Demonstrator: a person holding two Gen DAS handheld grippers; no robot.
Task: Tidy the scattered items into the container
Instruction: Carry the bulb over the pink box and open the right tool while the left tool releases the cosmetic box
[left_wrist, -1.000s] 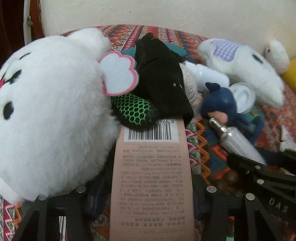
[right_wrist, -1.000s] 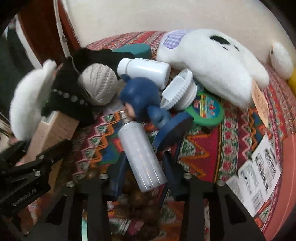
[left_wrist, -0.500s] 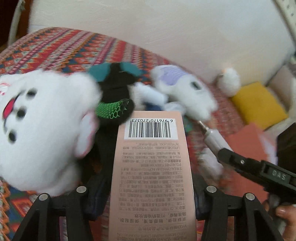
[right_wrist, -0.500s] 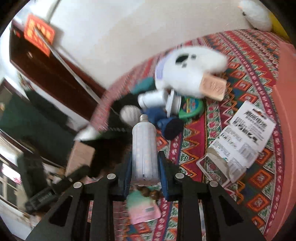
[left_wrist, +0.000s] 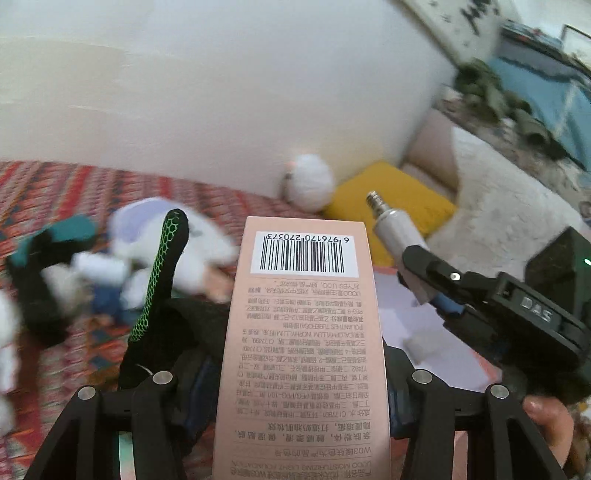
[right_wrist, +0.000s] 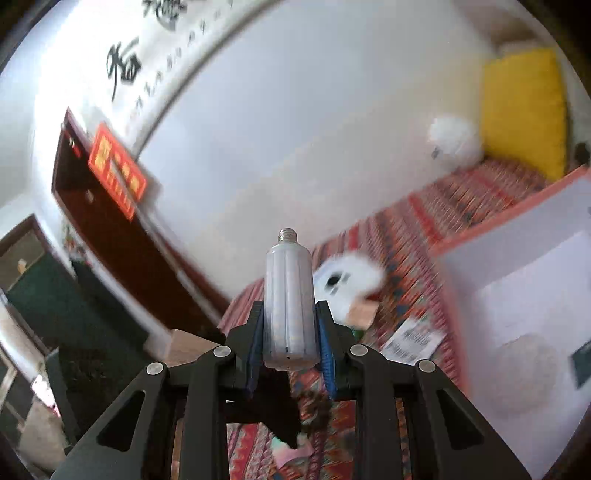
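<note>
The left gripper (left_wrist: 299, 384) is clenched on a tall pink cardboard box with a barcode (left_wrist: 301, 332), with a black glove with green honeycomb mesh (left_wrist: 162, 280) seemingly pinched alongside. The right gripper (right_wrist: 290, 339) grasps a frosted white corn-style LED bulb (right_wrist: 289, 306), screw base pointing away. Both loads ride above the patterned red blanket (left_wrist: 55, 192). The pink-rimmed white container (right_wrist: 524, 273) lies to the right. Carry both over its rim, keep them level, and lower the fragile bulb gently before letting go.

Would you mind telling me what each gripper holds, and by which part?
The left gripper grips a pink box by its long sides; the right gripper clamps a bulb near its rounded end.
</note>
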